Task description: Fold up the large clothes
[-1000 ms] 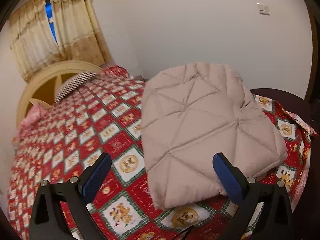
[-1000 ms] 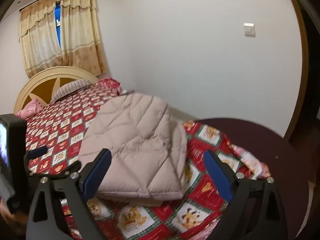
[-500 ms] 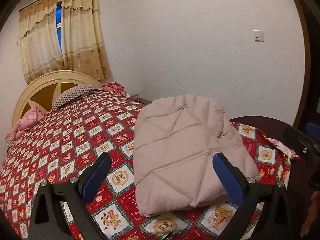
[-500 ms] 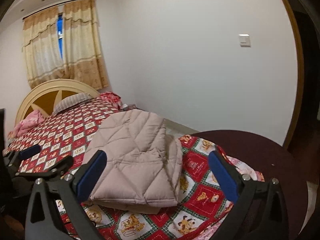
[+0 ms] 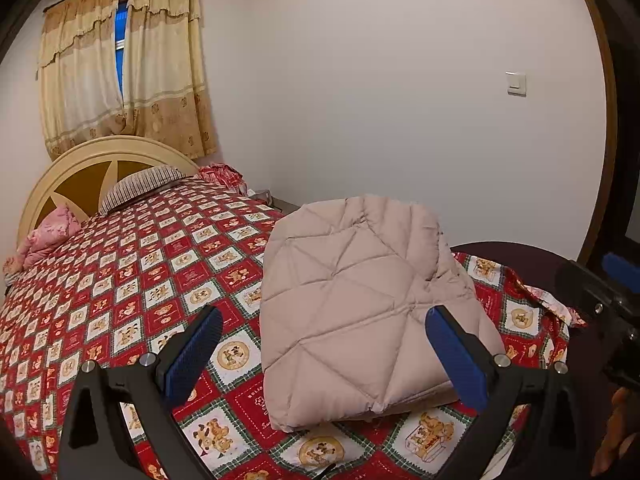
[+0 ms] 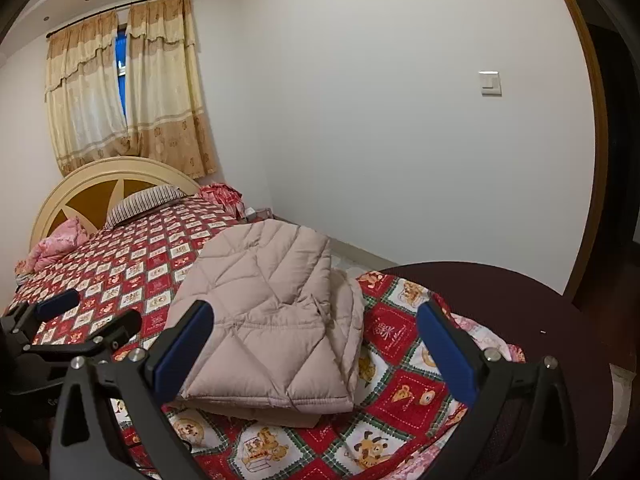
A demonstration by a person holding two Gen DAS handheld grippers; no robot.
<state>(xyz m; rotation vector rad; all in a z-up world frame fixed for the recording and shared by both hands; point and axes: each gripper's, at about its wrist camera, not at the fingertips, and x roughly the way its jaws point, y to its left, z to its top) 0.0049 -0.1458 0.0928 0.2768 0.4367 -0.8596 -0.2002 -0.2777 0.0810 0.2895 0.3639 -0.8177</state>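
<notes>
A beige quilted down jacket [image 5: 360, 304] lies folded into a thick rectangle on the red patterned bedspread [image 5: 132, 264] near the foot of the bed. It also shows in the right wrist view [image 6: 264, 312]. My left gripper [image 5: 322, 320] is open and empty, held back from and above the jacket's near edge. My right gripper [image 6: 312, 316] is open and empty, also held back from the jacket. The left gripper appears at the left edge of the right wrist view [image 6: 72, 320]. The right gripper appears at the right edge of the left wrist view [image 5: 600, 292].
A cream headboard [image 5: 100, 168], striped pillow [image 5: 140, 188] and pink cloth [image 5: 48, 232] are at the far end of the bed. A dark curved footboard [image 6: 520, 304] bounds the bed's near right side. The white wall [image 5: 400, 100] runs along the right.
Both grippers have pulled back and risen away from the folded jacket, which now looks smaller and lower in both views. The jacket has not moved.
</notes>
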